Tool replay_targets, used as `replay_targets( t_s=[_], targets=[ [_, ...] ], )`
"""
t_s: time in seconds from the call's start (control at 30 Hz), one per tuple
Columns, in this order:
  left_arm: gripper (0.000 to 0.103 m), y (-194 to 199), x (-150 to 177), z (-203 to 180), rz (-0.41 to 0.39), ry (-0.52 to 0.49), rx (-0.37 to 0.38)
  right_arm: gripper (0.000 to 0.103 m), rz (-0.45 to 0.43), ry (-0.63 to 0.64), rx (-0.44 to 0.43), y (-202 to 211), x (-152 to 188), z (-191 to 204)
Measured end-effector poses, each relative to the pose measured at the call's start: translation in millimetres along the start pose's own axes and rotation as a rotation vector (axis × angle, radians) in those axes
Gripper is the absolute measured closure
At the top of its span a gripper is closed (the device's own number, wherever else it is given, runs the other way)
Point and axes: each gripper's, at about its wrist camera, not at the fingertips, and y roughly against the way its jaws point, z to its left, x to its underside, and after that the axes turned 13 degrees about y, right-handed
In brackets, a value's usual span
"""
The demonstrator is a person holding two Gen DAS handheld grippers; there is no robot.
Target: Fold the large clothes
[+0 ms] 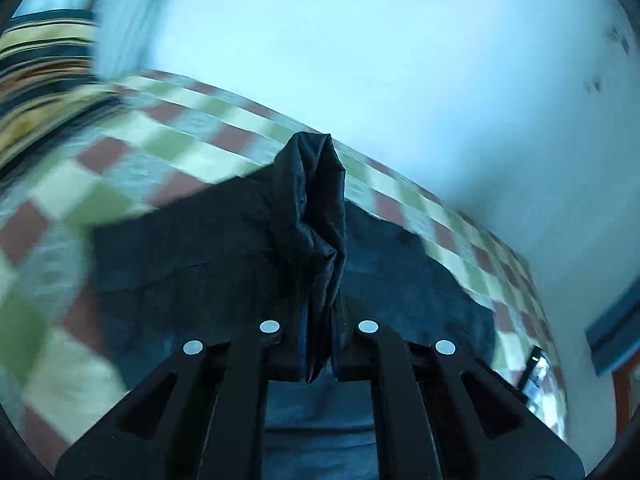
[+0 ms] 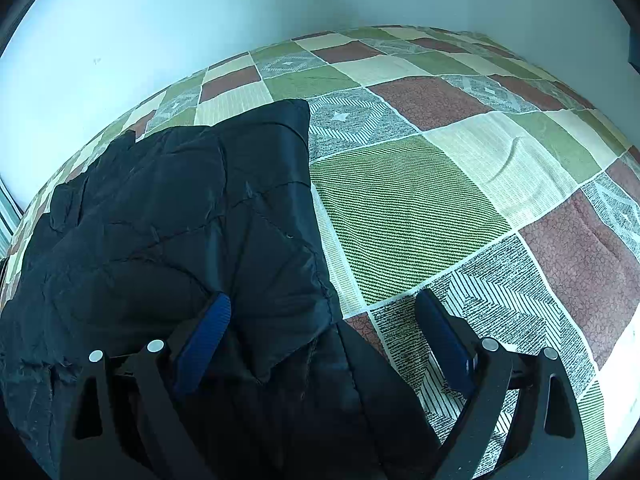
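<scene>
A dark quilted jacket (image 2: 168,216) was spread on a bed (image 2: 440,168) covered by a patchwork quilt, lying toward the bed's left side, with its far corner near the wall-side edge. A bunched fold of the jacket (image 1: 320,216) was held clenched between the fingers of the left gripper (image 1: 319,344); the fabric stood up out of the grip as a narrow ridge. The right gripper (image 2: 324,332) was held over the jacket's near right corner with its fingers released and spread wide, one blue pad (image 2: 204,340) above the fabric and the other (image 2: 444,340) above the quilt; no contact with the fabric could be confirmed.

The following risks were judged:

- The slippery shell fabric could be pulled out of the left grip if the fold were carried quickly, since only a small pinch was held.
- The unanchored body of the jacket could be dragged across the bed instead of folded, because nothing was pinned by the right gripper.
- The filling could spring the fold open once released.
- The quilt could be caught together with the jacket if the right fingers were closed at the corner.
</scene>
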Motion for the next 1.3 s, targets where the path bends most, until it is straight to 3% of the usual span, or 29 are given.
replay_targets(
  t_s=[0.2,0.47,0.67,0.97,1.03,1.07,1.1,1.17,1.3],
  targets=[
    [0.096,-82,40,-98,0.157,-0.124,0.099,0.011,-0.001,-0.003,-0.002,0,0,1],
    [0.096,-153,101,-164,0.307,-0.188,0.142,0.011,-0.003,-0.006,-0.005,0,0,1],
    [0.096,-199,142,-197,0.378,-0.239,0.111,0.011,-0.003,-0.008,-0.006,0,0,2],
    [0.094,-243,172,-195,0.414,-0.3,0.0,0.011,-0.003,-0.01,-0.007,1,0,2],
    [0.089,-241,176,-201,0.404,-0.345,-0.006,0.011,-0.004,-0.011,-0.007,1,0,3],
    [0.081,-235,176,-204,0.4,-0.355,0.003,0.011,-0.005,-0.011,-0.008,1,0,3],
    [0.064,-231,175,-205,0.407,-0.356,0.013,0.011,-0.005,-0.011,-0.008,1,0,3],
    [0.042,-211,170,-204,0.414,-0.327,0.037,0.011,-0.003,-0.012,-0.009,0,0,3],
    [0.042,-169,146,-183,0.365,-0.286,0.056,0.011,-0.01,-0.021,-0.021,2,0,2]
  ],
)
